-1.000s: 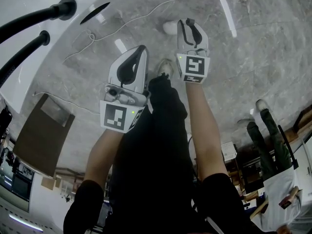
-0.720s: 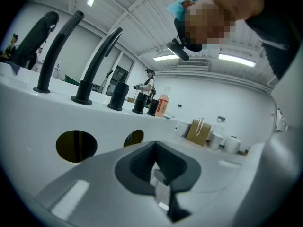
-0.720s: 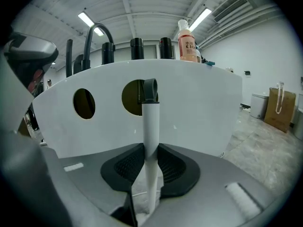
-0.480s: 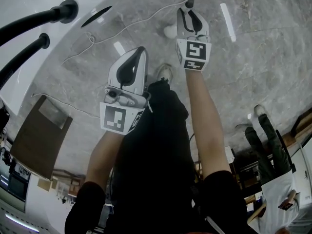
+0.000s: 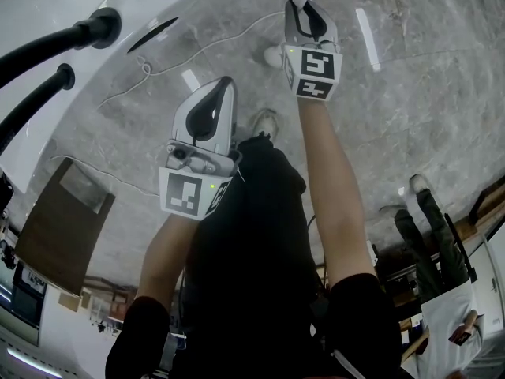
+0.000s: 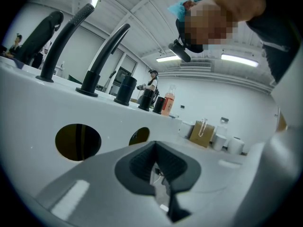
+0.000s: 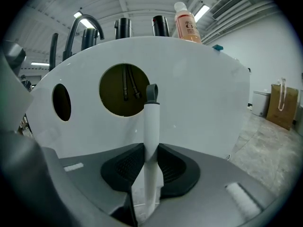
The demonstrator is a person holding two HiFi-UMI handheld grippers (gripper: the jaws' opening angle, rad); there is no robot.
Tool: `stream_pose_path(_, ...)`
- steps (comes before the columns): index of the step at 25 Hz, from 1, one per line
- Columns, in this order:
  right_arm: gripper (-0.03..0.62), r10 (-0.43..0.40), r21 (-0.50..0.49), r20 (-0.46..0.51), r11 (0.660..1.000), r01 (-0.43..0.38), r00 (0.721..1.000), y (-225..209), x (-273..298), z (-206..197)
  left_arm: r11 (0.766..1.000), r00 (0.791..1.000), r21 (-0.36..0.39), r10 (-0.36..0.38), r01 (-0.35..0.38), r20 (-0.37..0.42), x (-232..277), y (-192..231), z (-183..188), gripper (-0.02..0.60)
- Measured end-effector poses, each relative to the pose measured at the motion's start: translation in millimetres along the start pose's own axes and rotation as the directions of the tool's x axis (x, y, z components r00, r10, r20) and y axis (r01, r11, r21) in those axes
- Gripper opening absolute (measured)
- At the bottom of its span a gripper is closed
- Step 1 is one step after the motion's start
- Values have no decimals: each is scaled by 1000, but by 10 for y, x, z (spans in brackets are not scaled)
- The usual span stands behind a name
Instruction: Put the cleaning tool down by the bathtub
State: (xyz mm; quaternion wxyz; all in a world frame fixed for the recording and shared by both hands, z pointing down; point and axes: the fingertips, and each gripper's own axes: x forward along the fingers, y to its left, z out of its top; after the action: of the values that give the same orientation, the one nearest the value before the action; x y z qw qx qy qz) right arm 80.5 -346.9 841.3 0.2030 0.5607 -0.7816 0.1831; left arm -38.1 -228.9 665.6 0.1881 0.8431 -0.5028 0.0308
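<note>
Cleaning tool (image 7: 151, 126): white handle pinched in your right gripper's (image 7: 150, 162) jaws, long axis running straight out ahead of them toward the bathtub (image 7: 203, 93) wall; left gripper's (image 6: 158, 167) jaws pressed together, empty.

One bathtub (image 7: 203, 103), with two round holes (image 7: 124, 90) in its side and one bottle (image 7: 186, 25) on its rim; one tool (image 7: 151, 136) before it; one bag (image 7: 282, 105) past its end.

- My cleaning tool (image 7: 151, 122): white handle, grey tip.
- My right gripper (image 7: 151, 148): pale grey shell, black ribbed pads, black-and-white square marker.
- My left gripper (image 6: 155, 150): the same grey and black.
- Bathtub (image 7: 208, 93): plain white.
- Floor (image 5: 442, 117): grey, marbled.
- Bottle (image 7: 185, 25): orange, white cap.
</note>
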Motion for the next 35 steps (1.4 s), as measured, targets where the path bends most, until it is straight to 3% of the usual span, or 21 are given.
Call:
stream_pose_path(26,92,-2,17,4,1000,2,1000,-46,298,32,1000,1000,-13,3,-3,13,23,174,-71,6)
stream_pose_path(35,132,-11,17,-8,1000,12,1000,-41,255,12,1000,1000,-17,6,-6,18,-52,196,-28,6)
